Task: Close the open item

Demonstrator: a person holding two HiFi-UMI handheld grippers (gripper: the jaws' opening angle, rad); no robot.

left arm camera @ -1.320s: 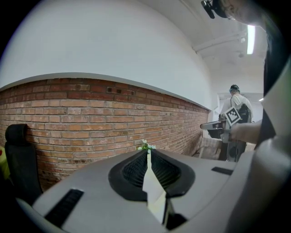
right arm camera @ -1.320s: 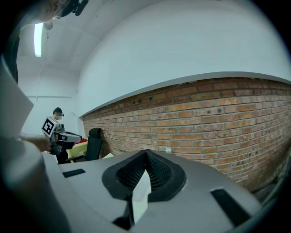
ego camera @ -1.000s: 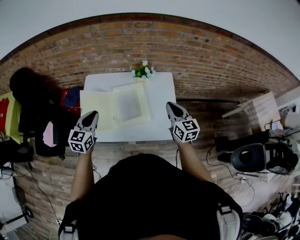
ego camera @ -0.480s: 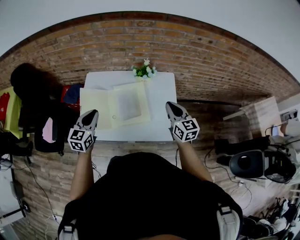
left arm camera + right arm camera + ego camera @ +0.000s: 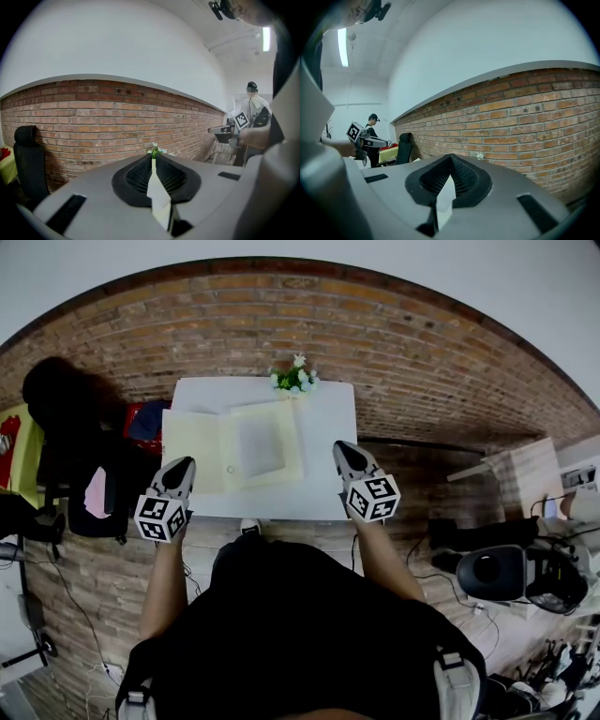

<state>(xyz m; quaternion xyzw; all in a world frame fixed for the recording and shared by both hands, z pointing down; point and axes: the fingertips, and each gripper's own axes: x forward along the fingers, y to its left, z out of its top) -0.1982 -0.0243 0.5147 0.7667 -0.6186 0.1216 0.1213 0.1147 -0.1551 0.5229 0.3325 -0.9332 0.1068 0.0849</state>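
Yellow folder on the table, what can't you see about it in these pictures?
- Head view: the folder is too small to tell what is on its pages.
- Left gripper view: the shut left gripper hides the folder; only the flowers peek over it.
- Right gripper view: the shut right gripper hides it too.

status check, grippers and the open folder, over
both shut, empty: left gripper, right gripper, either side. folder lies open, untouched. flowers beyond it, not in the way.

The person wears a black short-sleeved top with grey strap buckles at the shoulders. The left gripper and right gripper are pale grey with black pads, each carrying a white cube of black square markers.
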